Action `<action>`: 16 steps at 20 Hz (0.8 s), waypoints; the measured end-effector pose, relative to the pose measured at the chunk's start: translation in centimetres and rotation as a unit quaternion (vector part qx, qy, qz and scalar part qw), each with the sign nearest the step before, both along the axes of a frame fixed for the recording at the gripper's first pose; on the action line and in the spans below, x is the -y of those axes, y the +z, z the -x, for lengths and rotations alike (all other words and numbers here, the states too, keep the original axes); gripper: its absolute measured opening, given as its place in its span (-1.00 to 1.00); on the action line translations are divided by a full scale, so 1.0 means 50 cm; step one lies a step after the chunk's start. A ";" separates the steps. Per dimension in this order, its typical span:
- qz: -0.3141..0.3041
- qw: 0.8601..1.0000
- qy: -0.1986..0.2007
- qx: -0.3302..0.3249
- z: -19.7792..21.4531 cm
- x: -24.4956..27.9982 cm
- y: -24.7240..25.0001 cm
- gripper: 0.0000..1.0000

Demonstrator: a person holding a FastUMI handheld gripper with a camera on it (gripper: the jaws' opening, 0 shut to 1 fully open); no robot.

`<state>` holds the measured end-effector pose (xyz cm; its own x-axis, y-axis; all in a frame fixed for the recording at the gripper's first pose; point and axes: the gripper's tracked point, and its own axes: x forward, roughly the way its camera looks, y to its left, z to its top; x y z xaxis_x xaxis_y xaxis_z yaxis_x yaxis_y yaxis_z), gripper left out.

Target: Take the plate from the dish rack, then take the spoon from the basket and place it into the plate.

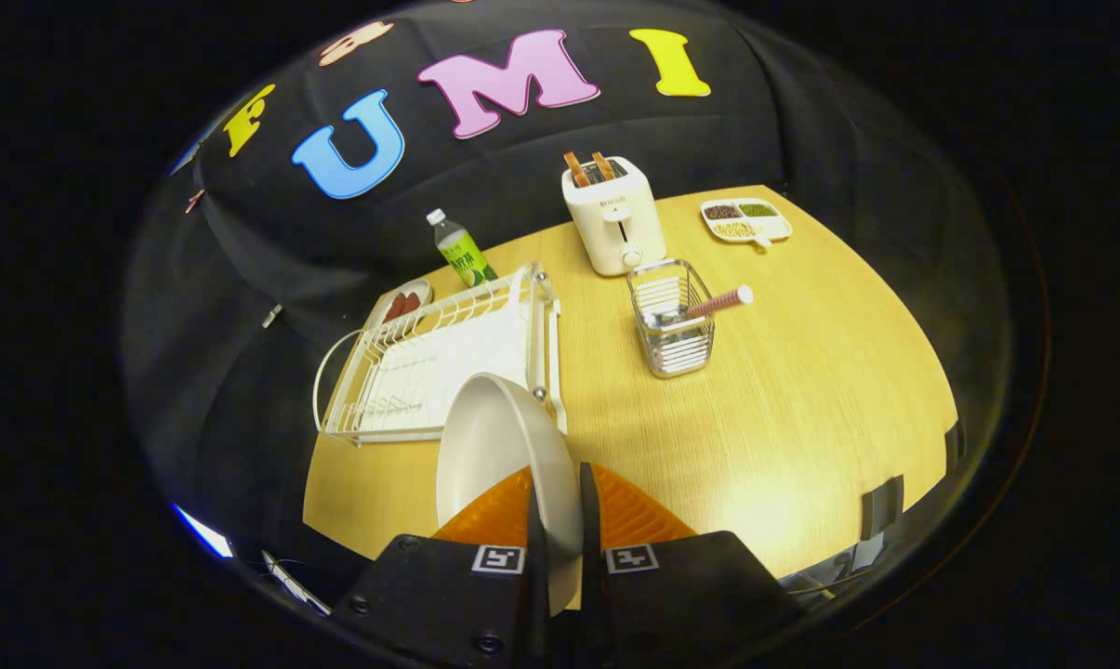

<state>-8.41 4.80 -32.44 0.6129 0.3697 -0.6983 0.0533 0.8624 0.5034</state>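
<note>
My gripper [557, 492] is shut on the rim of a pale grey plate [499, 446], which stands on edge between the fingers, held above the table. Just beyond the plate lies the white wire dish rack [429, 362], its slots bare. Farther ahead and to the right of the fingers stands a wire basket [673, 321]. A spoon [713, 304] with a reddish ribbed handle and white end leans out of the basket toward the right.
A white toaster [613, 216] with two slices stands behind the basket. A green-labelled bottle [460, 249] and a small dish of sausages [403, 304] sit behind the rack. A divided tray of beans [745, 221] lies at the far right. The wooden table [801, 400] spreads right of the fingers.
</note>
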 end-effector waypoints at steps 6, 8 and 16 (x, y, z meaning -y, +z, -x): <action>-0.030 0.998 0.016 -0.047 0.010 -0.055 -0.125 -0.66; -0.055 0.997 0.006 -0.057 -0.004 -0.076 -0.142 -0.66; 0.005 0.997 -0.015 -0.079 -0.007 -0.036 -0.188 -0.49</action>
<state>-8.07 6.62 -41.85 0.5052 0.3456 -0.7908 0.1577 0.8639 0.4783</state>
